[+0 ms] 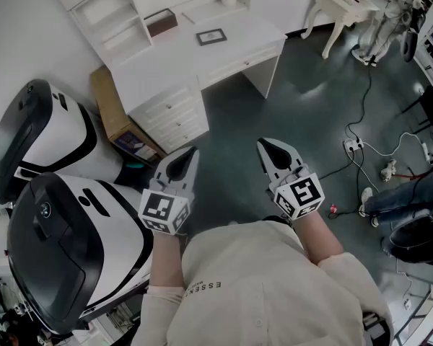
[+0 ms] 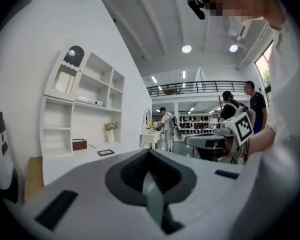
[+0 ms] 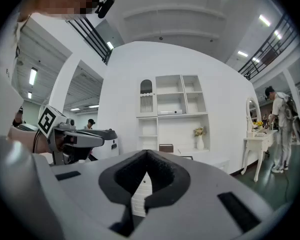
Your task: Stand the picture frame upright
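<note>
We wear a cream long-sleeved shirt point(image 1: 252, 280) with small dark lettering on the front. Our left tool point(image 1: 190, 156) and right tool point(image 1: 265, 148) are pale grey with black padding — each bears a white cube point(image 1: 162, 211) printed with black square markers.

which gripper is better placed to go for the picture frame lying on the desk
Left, but only marginally. The left gripper and right gripper are both shut, empty and well short of the desk; in the head view the flat picture frame sits nearer the left one's line.
</note>
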A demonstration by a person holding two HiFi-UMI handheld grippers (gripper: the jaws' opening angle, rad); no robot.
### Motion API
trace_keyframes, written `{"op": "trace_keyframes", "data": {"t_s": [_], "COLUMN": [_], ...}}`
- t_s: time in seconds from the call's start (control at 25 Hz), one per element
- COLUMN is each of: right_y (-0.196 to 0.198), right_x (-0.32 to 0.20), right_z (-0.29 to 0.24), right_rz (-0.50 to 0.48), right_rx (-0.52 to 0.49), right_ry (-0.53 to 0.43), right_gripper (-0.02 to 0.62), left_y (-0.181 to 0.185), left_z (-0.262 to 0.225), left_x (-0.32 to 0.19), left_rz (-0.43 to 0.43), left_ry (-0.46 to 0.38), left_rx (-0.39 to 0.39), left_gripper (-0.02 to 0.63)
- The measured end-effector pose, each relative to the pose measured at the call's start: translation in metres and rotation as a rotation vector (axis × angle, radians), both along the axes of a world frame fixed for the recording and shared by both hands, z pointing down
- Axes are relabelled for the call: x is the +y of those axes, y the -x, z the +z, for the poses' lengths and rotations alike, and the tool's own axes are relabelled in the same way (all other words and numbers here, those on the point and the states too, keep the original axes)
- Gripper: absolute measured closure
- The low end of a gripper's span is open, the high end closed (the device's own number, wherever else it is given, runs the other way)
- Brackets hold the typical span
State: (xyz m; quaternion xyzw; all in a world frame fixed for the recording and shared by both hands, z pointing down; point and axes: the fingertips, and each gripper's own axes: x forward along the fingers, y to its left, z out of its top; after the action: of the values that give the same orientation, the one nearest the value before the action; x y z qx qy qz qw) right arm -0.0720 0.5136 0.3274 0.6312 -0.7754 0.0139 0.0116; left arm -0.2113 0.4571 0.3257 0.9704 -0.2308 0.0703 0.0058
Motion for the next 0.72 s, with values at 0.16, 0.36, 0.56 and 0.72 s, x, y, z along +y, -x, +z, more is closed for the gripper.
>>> {"op": "trace_keyframes", "data": {"t_s": [0.16, 0.36, 0.56, 0.72], "right_y": [0.002, 0.004, 0.004, -0.005], "right_x": [-0.001, -0.005, -0.010, -0.015], "right_z": [0.001, 0.003, 0.008, 0.015], "right_rz": [-0.006, -0.010, 0.001, 0.046], "right_rx": [-0.002, -0.002, -0.021, -0.035], "right_ry": [0.005, 0.010, 0.019, 0.027], "right_gripper": [0.580, 0.580, 0.580, 0.578], "left_y": [0.001, -0.001, -0.002, 0.003], "left_z": [0.002, 0.004, 0.006, 0.010], "left_x": [-0.002, -0.004, -0.006, -0.014], "left_rz": [-0.006, 0.005, 0.018, -0.021], "left_ry": [0.009, 0.018, 0.028, 0.022], "left_rx": [0.002, 0.001, 0.013, 0.037], "left_gripper": [0.606, 0.606, 0.606, 0.545]}}
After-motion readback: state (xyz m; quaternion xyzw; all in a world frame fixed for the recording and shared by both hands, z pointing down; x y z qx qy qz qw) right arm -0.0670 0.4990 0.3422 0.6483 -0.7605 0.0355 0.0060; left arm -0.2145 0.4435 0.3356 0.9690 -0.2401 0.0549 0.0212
